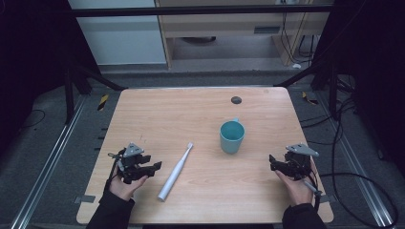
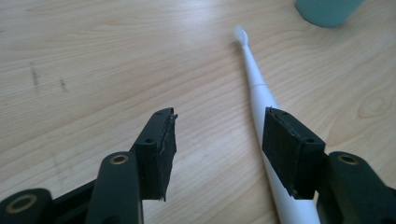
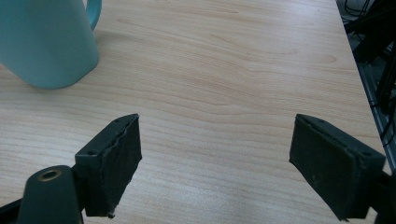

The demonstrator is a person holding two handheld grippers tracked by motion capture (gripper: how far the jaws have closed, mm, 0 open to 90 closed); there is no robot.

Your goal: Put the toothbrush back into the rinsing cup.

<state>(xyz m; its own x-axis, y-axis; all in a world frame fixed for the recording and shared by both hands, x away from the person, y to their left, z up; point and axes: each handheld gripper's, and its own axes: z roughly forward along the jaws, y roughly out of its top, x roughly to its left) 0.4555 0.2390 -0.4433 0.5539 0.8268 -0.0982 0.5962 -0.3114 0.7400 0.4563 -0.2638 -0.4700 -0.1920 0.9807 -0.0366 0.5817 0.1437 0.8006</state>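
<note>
Two grippers rest low at the near edge of a pale wooden table [image 1: 200, 102], each held from below in a dark-sleeved person's hand. The left gripper [image 1: 152, 169] is black, angular plastic with a grey three-cornered plate on top; in the left gripper view its jaws stand spread with nothing between them, their flat rectangular pads [image 2: 161, 151] matte and slightly ragged at the edges, with brass-coloured rivets in the arms behind. The right gripper [image 1: 272, 162] is of the same build, and in the right gripper view its jaws gape wider still over bare wood, the pads [image 3: 114, 163] thick, dull and rubbery-looking.

Just beside the left gripper, to its right, lies a white electric toothbrush [image 1: 175, 171], flat on the table, a smooth tapering cylinder with its thick handle toward the person and a slim neck ending in a small bristled head at the far end. In the left gripper view its handle passes under the right-hand jaw; whether they touch cannot be told.

Farther on, right of centre, a teal mug [image 1: 231, 137] stands upright, round, glossy and empty, its small handle turned to the far side. It is well apart from the toothbrush and nearer the right gripper.

The tabletop has a light grain with rounded corners and a few faint dark scuffs near the left. Near the far edge sits a small dark round disc [image 1: 236, 99]. Beyond the table lie grey floor, metal rails and loose black cables [image 1: 353, 181].
</note>
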